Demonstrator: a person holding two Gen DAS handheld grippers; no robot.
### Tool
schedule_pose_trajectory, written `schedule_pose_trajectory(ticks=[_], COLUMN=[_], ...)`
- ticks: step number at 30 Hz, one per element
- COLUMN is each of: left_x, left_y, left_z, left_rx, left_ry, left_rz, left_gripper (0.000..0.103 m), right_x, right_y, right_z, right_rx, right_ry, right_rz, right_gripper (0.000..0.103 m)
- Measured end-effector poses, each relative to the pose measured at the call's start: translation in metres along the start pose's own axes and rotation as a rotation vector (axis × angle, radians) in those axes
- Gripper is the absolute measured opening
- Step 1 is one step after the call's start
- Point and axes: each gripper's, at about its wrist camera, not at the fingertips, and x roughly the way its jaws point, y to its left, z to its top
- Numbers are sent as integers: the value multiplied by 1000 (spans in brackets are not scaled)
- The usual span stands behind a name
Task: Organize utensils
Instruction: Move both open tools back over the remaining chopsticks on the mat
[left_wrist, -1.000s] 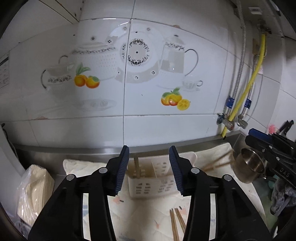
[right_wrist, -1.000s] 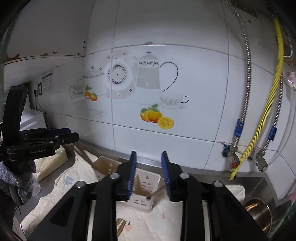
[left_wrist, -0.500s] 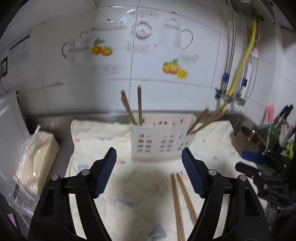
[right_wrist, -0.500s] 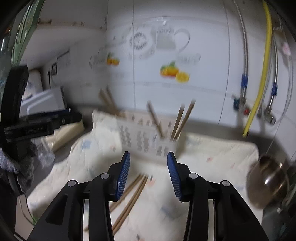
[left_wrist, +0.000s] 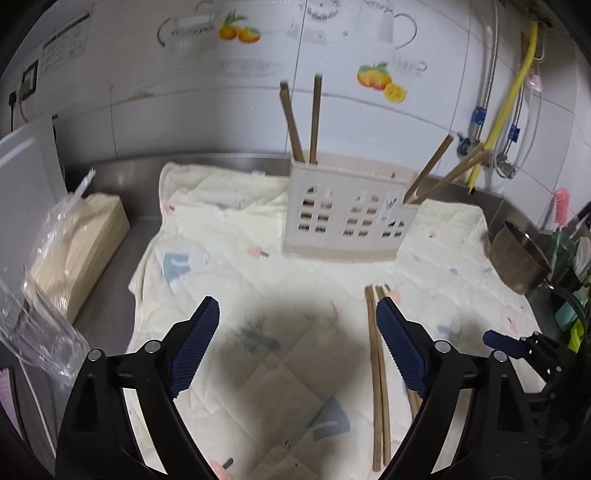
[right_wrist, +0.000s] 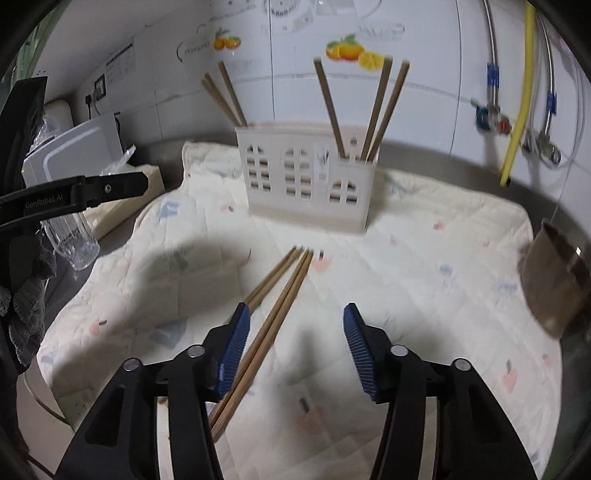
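Note:
A white slotted utensil holder (left_wrist: 347, 214) stands on a cream quilted cloth (left_wrist: 258, 288); it also shows in the right wrist view (right_wrist: 306, 184). Two chopsticks (left_wrist: 303, 118) stand in its left end and three (left_wrist: 443, 170) lean out of its right end. Several loose wooden chopsticks (left_wrist: 378, 373) lie on the cloth, also seen from the right wrist (right_wrist: 273, 314). My left gripper (left_wrist: 297, 343) is open and empty above the cloth, left of the loose chopsticks. My right gripper (right_wrist: 295, 347) is open and empty, with the loose chopsticks under its left finger (right_wrist: 234, 350).
A steel pot (left_wrist: 521, 258) sits at the cloth's right edge. A bagged pale block (left_wrist: 74, 251) and a clear glass (right_wrist: 75, 240) stand at the left on the steel counter. Tiled wall with pipes and a yellow hose (left_wrist: 509, 92) rises behind.
Both grippers have pulled back from the wall and tilted down toward the cloth, and both have opened wider. The loose chopsticks now lie close under them.

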Motion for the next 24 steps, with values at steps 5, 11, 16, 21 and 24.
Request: schedule_pose_trajectory(ticks=[5, 11, 16, 21, 24], left_x=[6, 8, 10, 12, 13], left_y=[3, 9, 14, 18, 20], left_z=[-12, -19, -23, -28, -30], left_rx=[-9, -30, -50, -61, -68], left_ry=[24, 37, 47, 58, 63], left_rz=[6, 24, 36, 37, 36], left_gripper=[90, 94, 95, 95, 96], right_x=[10, 20, 24, 27, 31], right_y=[3, 3, 5, 4, 3], right_z=[-17, -30, -36, -39, -42], right_rx=[33, 71, 85, 101, 111], right_ry=[44, 90, 112, 125, 139], right_rz=[14, 22, 25, 21, 13], right_gripper=[59, 67, 70, 71, 74])
